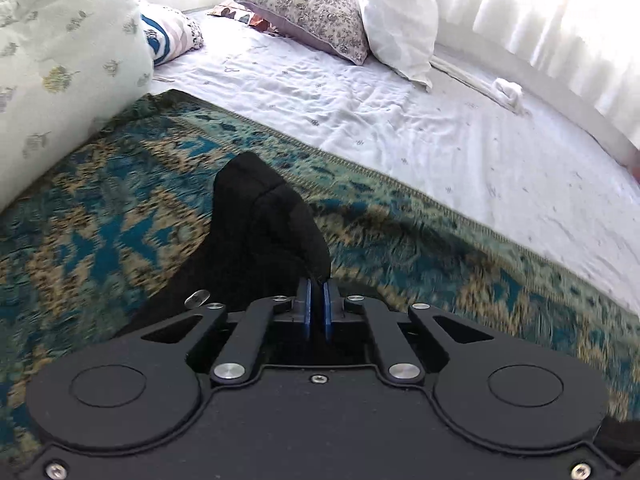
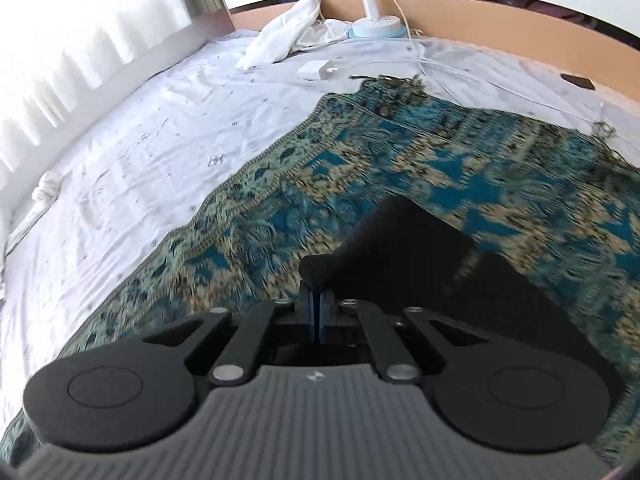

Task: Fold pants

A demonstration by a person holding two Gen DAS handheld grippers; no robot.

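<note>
With both grippers pinched onto the pants (image 1: pixel 256 232), we hold the black fabric clear of the rug (image 1: pixel 120 208), which is spread over the white sheet (image 1: pixel 400 120) of the bed. The left gripper (image 1: pixel 318 304) has its blue pads drawn together on a peaked fold of cloth; a metal button (image 1: pixel 197 298) beside it suggests that this is the waistband end, though we cannot confirm it. The right gripper (image 2: pixel 319 300) is likewise clamped on a bunched corner of the pants (image 2: pixel 420 248), and the cloth trails down and to the right toward the rug. We judge that the two-point hold lets the garment hang between the hands so that it can be carried over and laid flat. Pillows (image 1: pixel 312 12) and a charger (image 2: pixel 314 70) lie well apart from the work area. The next move calls for even tension, since a slack side would crease the fold.
</note>
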